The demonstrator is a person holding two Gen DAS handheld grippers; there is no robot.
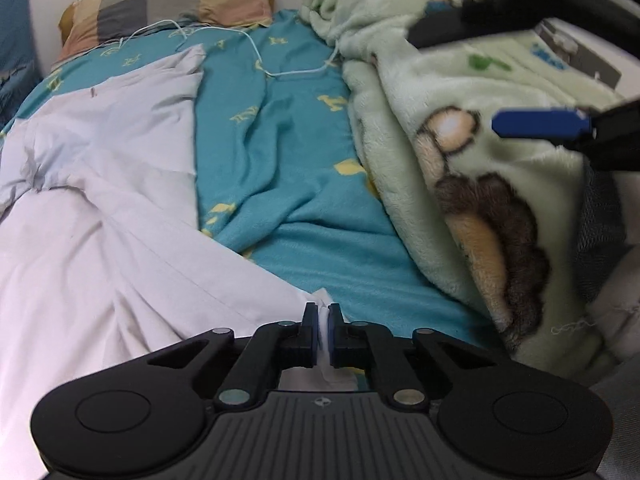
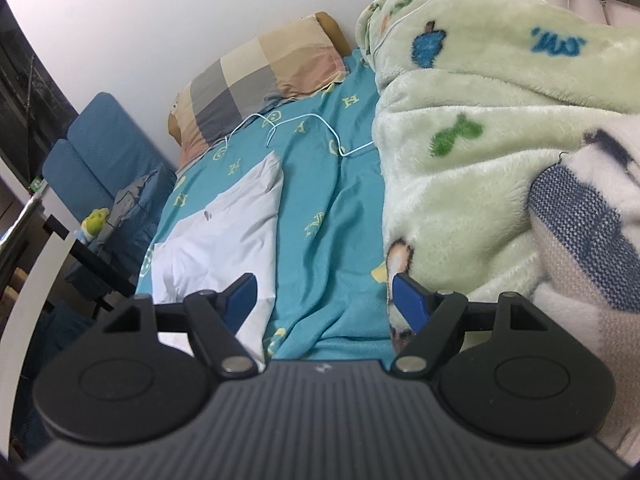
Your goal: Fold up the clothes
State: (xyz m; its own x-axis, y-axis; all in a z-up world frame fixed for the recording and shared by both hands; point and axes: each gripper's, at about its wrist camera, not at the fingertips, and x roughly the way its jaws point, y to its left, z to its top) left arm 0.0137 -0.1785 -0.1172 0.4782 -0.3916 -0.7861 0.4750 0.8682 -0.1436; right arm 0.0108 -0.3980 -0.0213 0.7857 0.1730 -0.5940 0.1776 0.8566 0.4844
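Note:
A pale lilac-white garment (image 1: 100, 200) lies spread on the teal bedsheet (image 1: 280, 160), on the left half of the bed. My left gripper (image 1: 324, 322) is shut on a corner of this garment at its near right edge. My right gripper (image 2: 324, 296) is open and empty, held above the sheet between the garment (image 2: 224, 240) and the green blanket. It also shows in the left wrist view (image 1: 536, 80) at the upper right, jaws apart, over the blanket.
A bunched green fleece blanket (image 1: 460, 140) with cartoon prints fills the bed's right side. A checked pillow (image 1: 168, 0) lies at the head by the wall. A thin white cable (image 1: 256, 52) trails over the sheet. A blue chair (image 2: 104, 160) stands left of the bed.

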